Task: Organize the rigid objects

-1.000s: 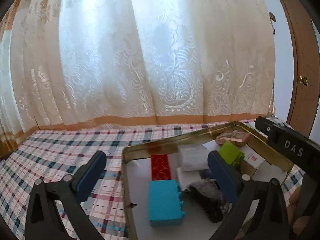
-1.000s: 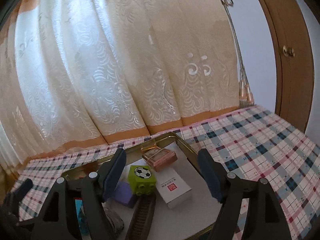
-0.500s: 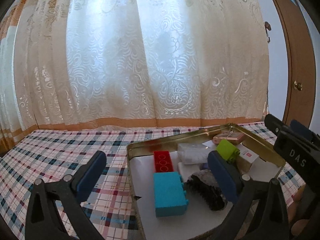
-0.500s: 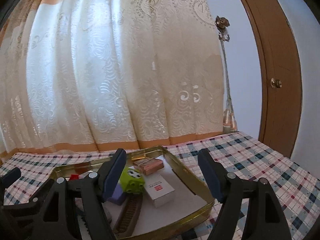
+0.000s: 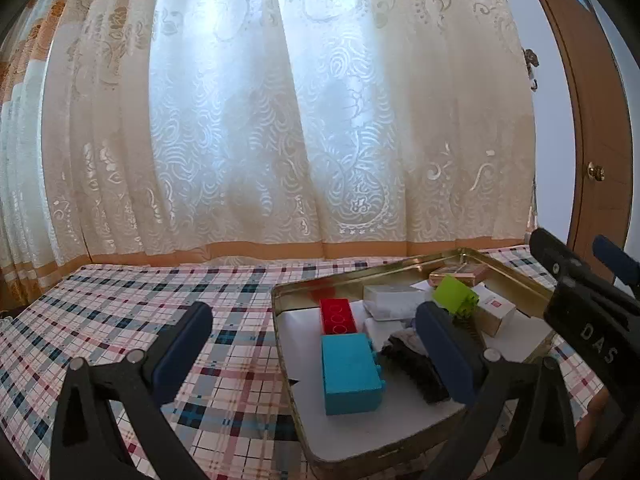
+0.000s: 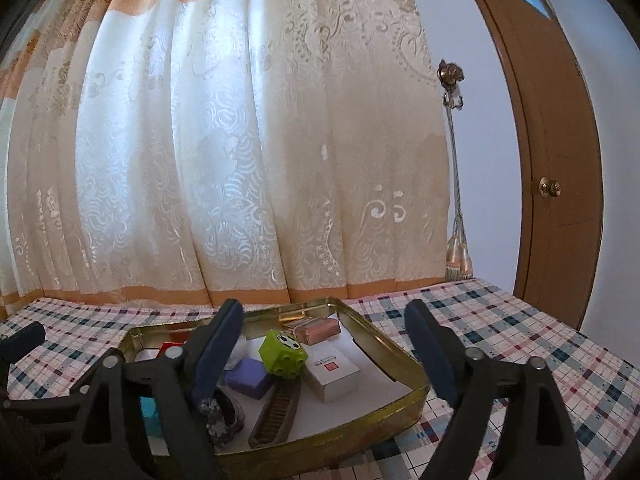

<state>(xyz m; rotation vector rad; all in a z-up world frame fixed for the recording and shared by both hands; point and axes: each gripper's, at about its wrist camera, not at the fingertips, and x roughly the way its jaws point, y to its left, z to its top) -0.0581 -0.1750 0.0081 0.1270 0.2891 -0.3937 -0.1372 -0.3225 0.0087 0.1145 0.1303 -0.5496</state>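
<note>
Left gripper (image 5: 316,344): jaws spread wide, nothing between the pads; one finger over the checked tablecloth (image 5: 120,312), the other over the tray.
Right gripper (image 6: 324,352): jaws opening, empty, straddling the tray's right rim.
Gold tray (image 6: 400,364): flat on the tablecloth, holding all the objects.
Near end of tray: blue block (image 5: 350,372), dark comb (image 6: 276,412), dark fuzzy item (image 5: 416,364).
Middle: red block (image 5: 338,316), purple block (image 6: 248,372), green football block (image 6: 282,352) resting on the white box (image 6: 334,368).
Far end: copper-coloured box (image 6: 314,328) by the rim.
Beyond: lace curtain (image 6: 224,160), wooden door (image 6: 552,152).
</note>
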